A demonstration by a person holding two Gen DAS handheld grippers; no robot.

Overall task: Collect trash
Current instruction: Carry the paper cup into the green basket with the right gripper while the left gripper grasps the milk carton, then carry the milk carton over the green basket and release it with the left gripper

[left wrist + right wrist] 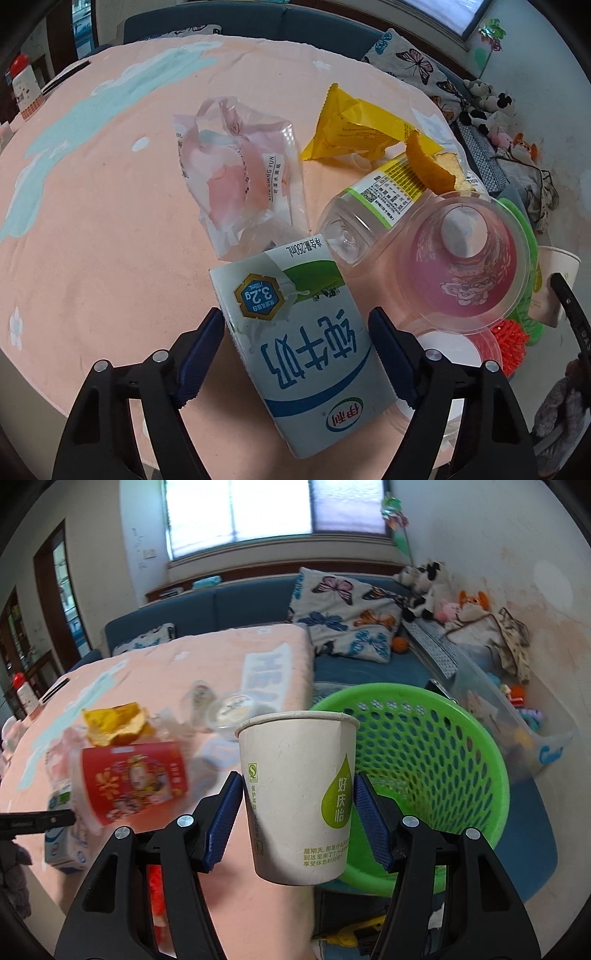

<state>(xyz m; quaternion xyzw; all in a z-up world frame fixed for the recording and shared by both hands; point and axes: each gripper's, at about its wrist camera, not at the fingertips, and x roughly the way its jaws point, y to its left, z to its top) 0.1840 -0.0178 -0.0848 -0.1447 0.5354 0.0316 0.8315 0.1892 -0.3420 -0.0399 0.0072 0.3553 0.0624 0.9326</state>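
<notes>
My left gripper is shut on a white and blue milk carton over the pink tablecloth. Beside it lie a clear pink wrapper, a yellow wrapper, a clear plastic bottle with orange peel on it, and a clear cup with a red label. My right gripper is shut on a white paper cup, held upright at the table's edge next to the green mesh basket. The red-label cup and the milk carton also show in the right wrist view.
A blue sofa with butterfly cushions stands behind the table. Plush toys and a clear storage box line the right wall. Small lidded tubs sit on the table. A white bottle with red cap stands far left.
</notes>
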